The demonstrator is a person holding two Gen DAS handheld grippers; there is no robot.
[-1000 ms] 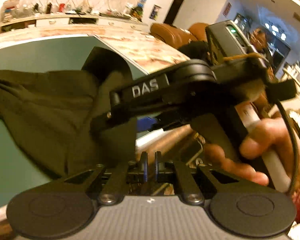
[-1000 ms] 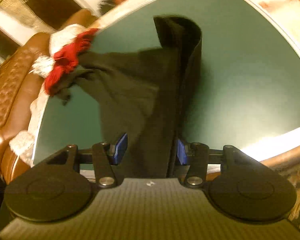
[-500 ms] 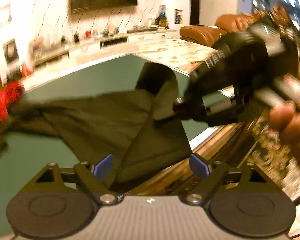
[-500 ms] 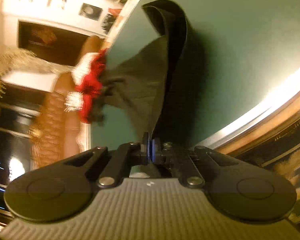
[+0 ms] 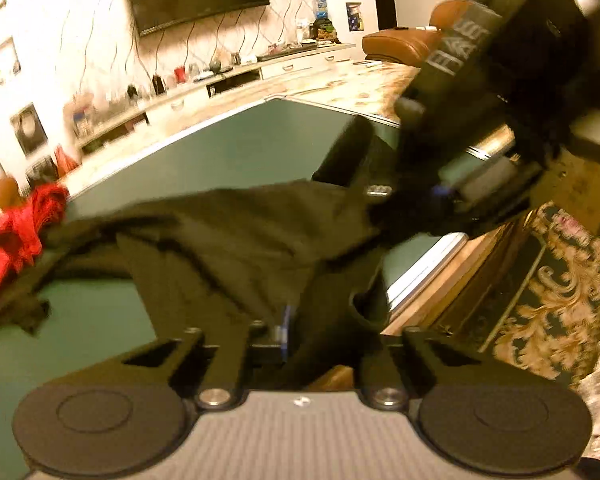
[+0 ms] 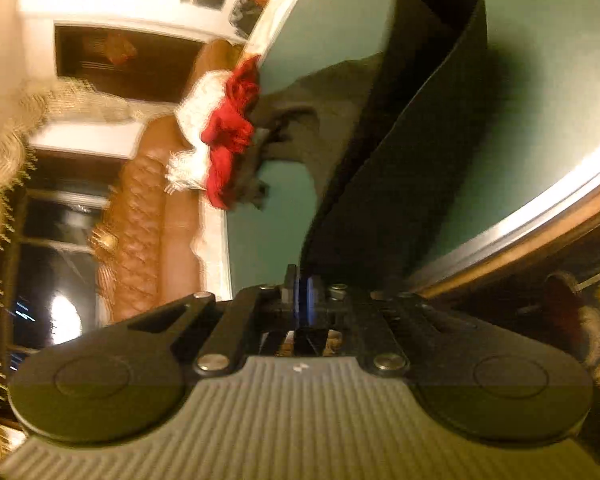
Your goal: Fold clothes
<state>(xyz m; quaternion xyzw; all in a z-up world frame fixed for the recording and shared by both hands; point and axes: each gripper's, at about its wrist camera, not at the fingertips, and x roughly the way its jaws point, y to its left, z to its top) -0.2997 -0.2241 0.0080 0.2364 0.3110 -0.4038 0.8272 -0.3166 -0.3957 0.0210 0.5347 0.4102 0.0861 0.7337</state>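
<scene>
A dark olive garment (image 5: 236, 240) lies spread over the green table (image 5: 228, 148), with its near end lifted at the table's front edge. My left gripper (image 5: 320, 332) has its jaws closed onto a fold of this garment; the right finger is hidden by cloth. My right gripper (image 6: 302, 292) is shut on the garment's dark waistband edge (image 6: 396, 152), which rises from it in a loop. In the left wrist view the right gripper (image 5: 440, 192) shows at the upper right, pinching the garment.
A red and white cloth (image 5: 16, 232) lies at the table's far left edge, also in the right wrist view (image 6: 228, 128). A brown leather sofa (image 6: 140, 216) stands beyond it. The table's bright front rim (image 6: 540, 208) and patterned floor (image 5: 560, 280) lie to the right.
My left gripper was open half a second ago and has now closed onto the garment's fold. My right gripper stays shut on the waistband and has tilted, lifting it.
</scene>
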